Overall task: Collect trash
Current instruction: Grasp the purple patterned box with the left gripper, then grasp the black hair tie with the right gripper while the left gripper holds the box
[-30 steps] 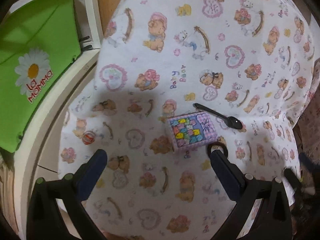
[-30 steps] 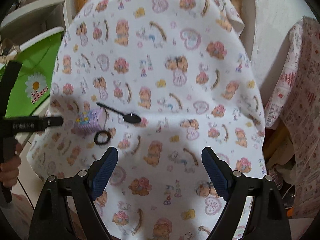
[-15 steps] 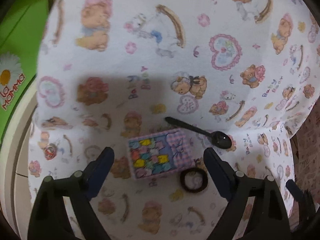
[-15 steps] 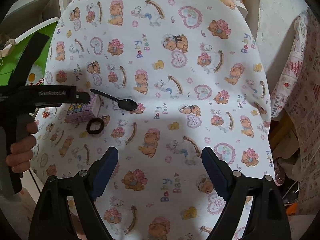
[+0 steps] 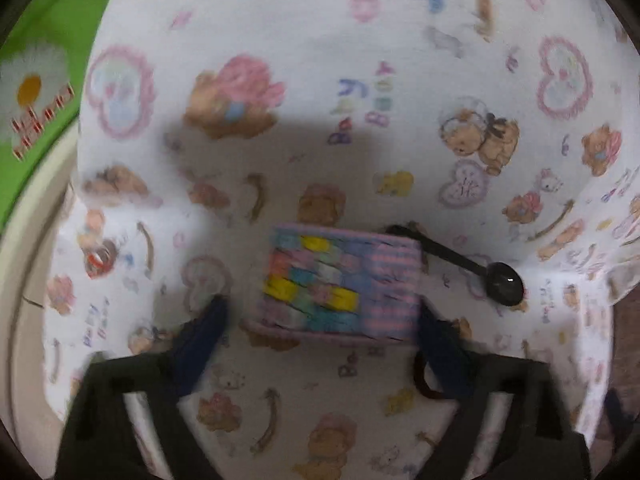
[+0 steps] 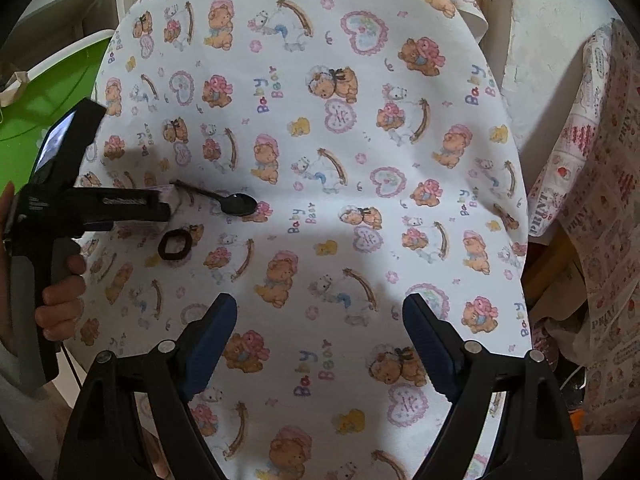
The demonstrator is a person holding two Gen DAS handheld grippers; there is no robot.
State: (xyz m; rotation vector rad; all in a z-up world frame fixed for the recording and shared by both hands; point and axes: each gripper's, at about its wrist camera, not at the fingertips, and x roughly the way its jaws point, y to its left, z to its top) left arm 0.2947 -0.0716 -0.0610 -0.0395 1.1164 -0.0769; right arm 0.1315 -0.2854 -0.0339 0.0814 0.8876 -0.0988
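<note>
A small pastel patchwork box (image 5: 340,284) lies on the bear-print tablecloth (image 5: 360,80). My left gripper (image 5: 322,316) straddles the box, pointing steeply down, and its jaws are closing. The right finger (image 5: 436,336) is at the box's edge, while the left finger (image 5: 204,332) still stands off it. A black plastic spoon (image 5: 500,284) lies just right of the box, and a dark hair tie (image 5: 420,380) is partly hidden behind the right finger. My right gripper (image 6: 320,312) hovers open over bare cloth, well right of the spoon (image 6: 238,203) and the hair tie (image 6: 175,244).
A green bin with a daisy logo (image 5: 36,92) stands left of the table, beyond its edge. A person's hand (image 6: 60,296) holds the left gripper's handle. Printed fabric (image 6: 592,200) hangs on the right, by a pale wall.
My left gripper has come down and forward onto the box, which now sits between its narrowing fingers. The right gripper's view has barely shifted.
</note>
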